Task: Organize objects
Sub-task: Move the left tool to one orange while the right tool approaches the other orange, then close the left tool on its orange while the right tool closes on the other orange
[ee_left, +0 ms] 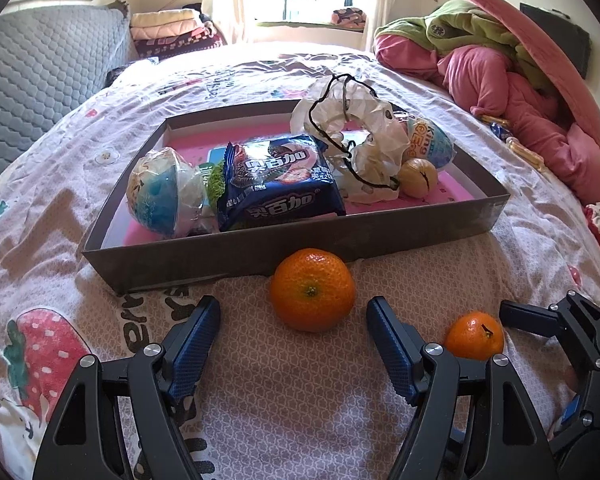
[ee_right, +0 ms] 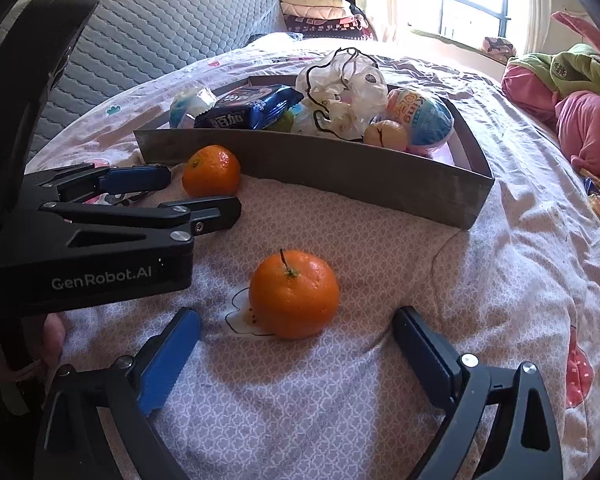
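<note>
Two mandarins lie on the bed point(ee_left: 259, 400) outside the shallow grey box point(ee_left: 300, 248), which serves as the landmark here. The near mandarin point(ee_left: 312, 289) rests just beside the box's front wall, perhaps touching it, and directly ahead of the left gripper point(ee_left: 291, 320), whose jaws are spread wide and hold nothing. The second mandarin point(ee_right: 293, 293), with a short stem on top, sits farther out from the box wall, ahead of the right gripper point(ee_right: 295, 340), whose jaws are likewise released and empty. Inside the box are a blue snack packet point(ee_left: 279, 184), a crumpled plastic bag point(ee_left: 352, 136), two egg-shaped toy capsules, one at the left end point(ee_left: 159, 196) and one at the right point(ee_left: 430, 140), and a pale round fruit point(ee_left: 418, 176). The mandarins look light, round and fairly firm, with thin peel over soft flesh, so a hard squeeze would likely bruise them, and on the yielding quilt they may roll when nudged. The sensible hold is probably across the widest middle, pads on opposite sides, closing gently. Open floor in the box's front right corner appears to offer room for both.
</note>
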Tool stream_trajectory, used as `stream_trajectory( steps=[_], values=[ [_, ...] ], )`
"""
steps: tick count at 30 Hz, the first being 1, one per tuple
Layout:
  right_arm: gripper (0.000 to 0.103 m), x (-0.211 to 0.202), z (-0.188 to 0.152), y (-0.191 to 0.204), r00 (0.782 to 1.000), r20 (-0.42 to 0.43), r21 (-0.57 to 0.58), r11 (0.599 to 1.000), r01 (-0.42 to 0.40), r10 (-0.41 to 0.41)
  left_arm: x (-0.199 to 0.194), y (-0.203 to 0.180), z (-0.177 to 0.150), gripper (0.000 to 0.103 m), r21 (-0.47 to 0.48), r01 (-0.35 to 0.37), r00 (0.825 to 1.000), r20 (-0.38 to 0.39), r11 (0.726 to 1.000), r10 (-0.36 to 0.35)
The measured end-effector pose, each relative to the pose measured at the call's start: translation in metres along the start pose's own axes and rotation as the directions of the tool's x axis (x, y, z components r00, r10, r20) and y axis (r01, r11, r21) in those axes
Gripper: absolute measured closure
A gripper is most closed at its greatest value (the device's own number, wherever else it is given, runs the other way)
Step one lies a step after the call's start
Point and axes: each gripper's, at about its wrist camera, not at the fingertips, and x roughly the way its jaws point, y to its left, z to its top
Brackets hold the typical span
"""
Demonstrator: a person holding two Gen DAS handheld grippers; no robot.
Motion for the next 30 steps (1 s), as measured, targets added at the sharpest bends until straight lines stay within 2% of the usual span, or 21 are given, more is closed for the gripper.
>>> stream_trajectory(
  steps=[3, 9, 12, 14, 18, 23, 30],
  values=[
    [0.006, 0.001, 0.002, -0.001, 1.0, 0.004, 0.009, 1.0, 0.008, -0.008, 0.003, 0.0, 0.003, 0.026, -0.009, -0.004, 1.0, -0.002, 1.0, 0.004],
    [0.014, 0.003, 0.01, -0.004, 1.0, 0.01, 0.014, 0.999, 0.029, -0.029, 0.009, 0.002, 0.009, 0.026, -0.028, -0.01, 1.0, -0.008, 1.0, 0.009],
    [0.02, 0.003, 0.012, -0.003, 0.999, 0.014, 0.008, 0.999, 0.046, -0.046, 0.011, 0.002, 0.011, 0.026, -0.033, -0.012, 1.0, -0.008, 0.999, 0.012],
    [0.028, 0.003, 0.013, -0.004, 0.998, 0.018, 0.008, 0.998, 0.057, -0.057, 0.011, 0.002, 0.012, 0.026, -0.034, -0.011, 1.0, -0.011, 0.999, 0.011],
    [0.038, 0.0, 0.014, -0.005, 0.998, 0.02, -0.006, 0.998, 0.067, -0.067, 0.011, 0.002, 0.012, 0.034, -0.035, -0.015, 1.0, -0.009, 0.999, 0.015],
    [0.051, -0.002, 0.011, 0.003, 0.997, 0.03, -0.068, 0.995, 0.076, -0.074, 0.012, -0.001, 0.012, 0.04, -0.019, -0.02, 1.0, -0.015, 1.0, 0.019],
    [0.054, -0.001, 0.012, 0.0, 0.999, 0.022, -0.058, 0.997, 0.049, -0.048, 0.012, -0.006, 0.011, 0.045, -0.002, -0.018, 1.0, -0.018, 1.0, 0.018]
  ],
)
